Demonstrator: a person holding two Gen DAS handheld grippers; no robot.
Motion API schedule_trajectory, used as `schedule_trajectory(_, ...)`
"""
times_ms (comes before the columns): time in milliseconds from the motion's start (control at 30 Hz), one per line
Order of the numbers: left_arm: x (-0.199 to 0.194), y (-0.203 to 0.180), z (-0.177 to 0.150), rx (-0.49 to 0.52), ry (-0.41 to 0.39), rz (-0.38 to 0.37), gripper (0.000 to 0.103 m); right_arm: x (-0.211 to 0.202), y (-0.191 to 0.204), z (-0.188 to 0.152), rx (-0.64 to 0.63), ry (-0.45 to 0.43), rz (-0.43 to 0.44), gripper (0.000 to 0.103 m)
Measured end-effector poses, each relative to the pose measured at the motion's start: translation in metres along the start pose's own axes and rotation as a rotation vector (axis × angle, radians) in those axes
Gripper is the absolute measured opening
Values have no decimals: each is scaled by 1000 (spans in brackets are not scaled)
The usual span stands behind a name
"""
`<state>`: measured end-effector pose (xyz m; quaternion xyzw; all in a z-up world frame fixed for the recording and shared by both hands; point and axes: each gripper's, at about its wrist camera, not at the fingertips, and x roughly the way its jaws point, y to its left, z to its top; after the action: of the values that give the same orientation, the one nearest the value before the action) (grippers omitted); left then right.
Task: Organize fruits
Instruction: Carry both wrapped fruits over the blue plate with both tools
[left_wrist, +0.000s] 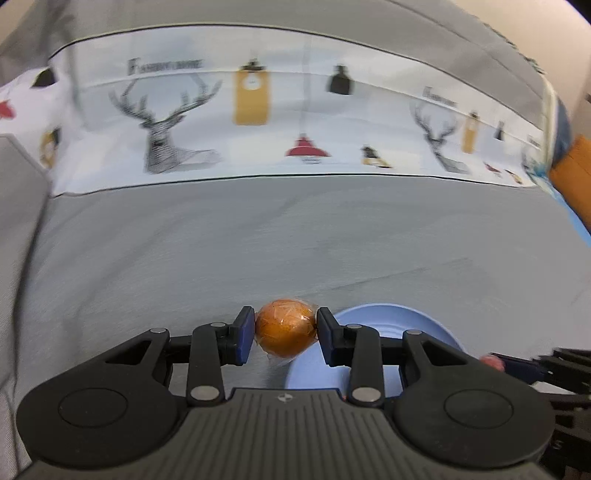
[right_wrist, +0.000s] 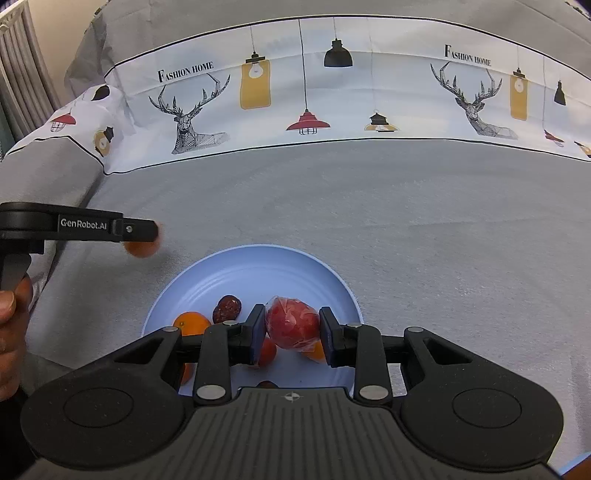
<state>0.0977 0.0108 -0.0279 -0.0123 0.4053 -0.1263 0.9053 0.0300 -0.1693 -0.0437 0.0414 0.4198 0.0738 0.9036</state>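
Left wrist view: the left gripper is clenching a plastic-wrapped orange between its two blue pads, the fruit sitting squarely in the gap; the blue plate is lying just to the right of and below the jaws, on the grey cloth covering the bench; a printed band with deer and lamps is running across the far side, well beyond the jaws; the picture is smearing with motion; at the right edge a red fruit is just showing in the other tool.

Right wrist view: the right gripper is grasping a wrapped red fruit directly over the plate; beneath and to the left of the jaws a second orange, a dark dried fruit and more orange pieces are lying on the plate; the left tool is hanging to the far left, off the plate, with its orange peeking out below and a person's hand on its handle.

Risks, as I judge them: the slick wrapping is likely letting either fruit slide out of the pads; dropping the red one onto the crowded plate could be knocking fruit over the shallow rim; both tools converging on the plate could be colliding.
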Motion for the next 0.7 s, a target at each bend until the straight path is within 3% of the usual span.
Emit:
schedule_trajectory(367,3,-39,-15,141,-1,-158,40,6,3,-1,-13,18,-1,32)
schedule_trajectory(700,3,-52,-21,221,-16,-170,40,11,8,-5,-50,46,14,32)
